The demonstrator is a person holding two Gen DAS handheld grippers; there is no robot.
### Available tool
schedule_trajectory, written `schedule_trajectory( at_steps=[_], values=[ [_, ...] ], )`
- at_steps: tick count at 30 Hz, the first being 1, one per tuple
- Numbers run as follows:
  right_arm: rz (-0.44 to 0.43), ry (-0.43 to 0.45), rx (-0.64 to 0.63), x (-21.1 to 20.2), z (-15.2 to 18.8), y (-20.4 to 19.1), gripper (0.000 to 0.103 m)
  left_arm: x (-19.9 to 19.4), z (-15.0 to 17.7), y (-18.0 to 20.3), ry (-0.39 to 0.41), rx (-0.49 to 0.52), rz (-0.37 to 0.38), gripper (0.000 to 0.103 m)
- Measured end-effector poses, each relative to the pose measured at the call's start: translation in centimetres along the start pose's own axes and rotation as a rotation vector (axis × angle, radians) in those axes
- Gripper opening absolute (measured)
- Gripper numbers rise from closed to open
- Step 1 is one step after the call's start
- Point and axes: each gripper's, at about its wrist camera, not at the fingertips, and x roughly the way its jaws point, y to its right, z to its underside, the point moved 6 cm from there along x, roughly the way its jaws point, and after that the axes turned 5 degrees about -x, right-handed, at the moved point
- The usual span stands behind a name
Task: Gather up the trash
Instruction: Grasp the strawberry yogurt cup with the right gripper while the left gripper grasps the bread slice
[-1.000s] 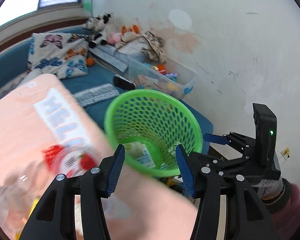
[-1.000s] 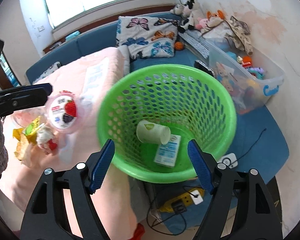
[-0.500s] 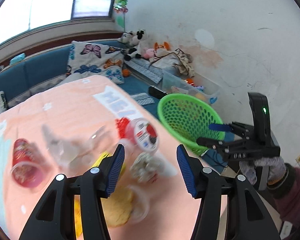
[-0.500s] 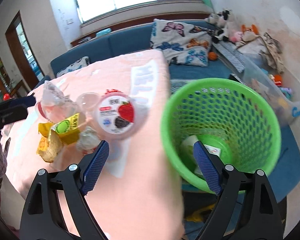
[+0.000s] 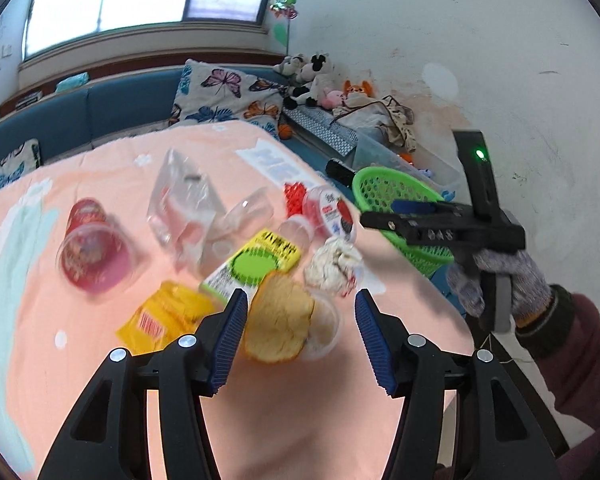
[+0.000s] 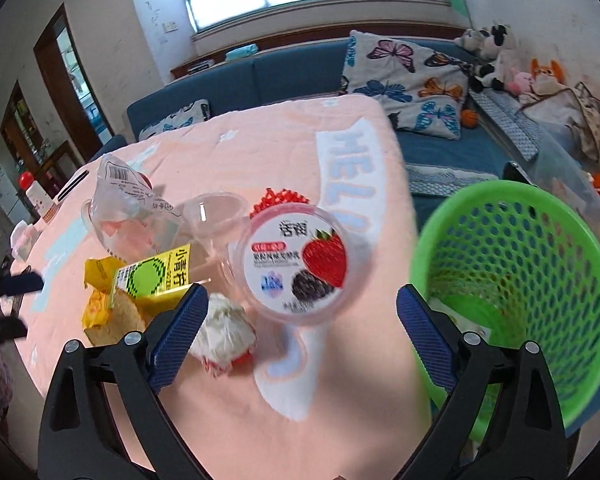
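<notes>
pink cloth covers the desk (image 5: 100,360), where trash lies clustered: a yogurt cup (image 6: 298,266) and crumpled wrapper (image 6: 224,330). left gripper (image 5: 298,342) and right gripper (image 6: 298,336) hover released, empty, near the green basket (image 6: 512,280).

Trash clusters near the table's (image 6: 260,400) right edge: strawberry yogurt cup (image 6: 298,266) on its side, crumpled wrapper (image 6: 224,330), yellow-green carton (image 6: 156,278). Green basket (image 6: 540,216) stands beyond that edge.
</notes>
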Motion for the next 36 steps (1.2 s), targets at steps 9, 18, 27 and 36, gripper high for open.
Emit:
schedule_trajectory(
  at_steps=[9, 18, 27, 36],
  values=[
    [-0.008, -0.050, -0.008, 4.0, -0.7, 0.5, 0.098, 0.0, 2.1, -1.2, -0.034, -0.070, -0.005, 0.054],
    [-0.017, -0.063, -0.021, 5.4, -0.9, 0.5, 0.098, 2.9, 3.8, -1.6, -0.104, -0.120, -0.002, 0.051],
    [-0.012, -0.057, -0.034, 5.9, -1.0, 0.5, 0.094, 4.6, 4.2, -3.5, -0.141, -0.242, -0.026, 0.045],
    [-0.005, -0.041, -0.039, 5.5, -1.1, 0.6, 0.088, 5.9, 5.1, -3.9, -0.180, -0.325, -0.019, 0.036]
  ],
)
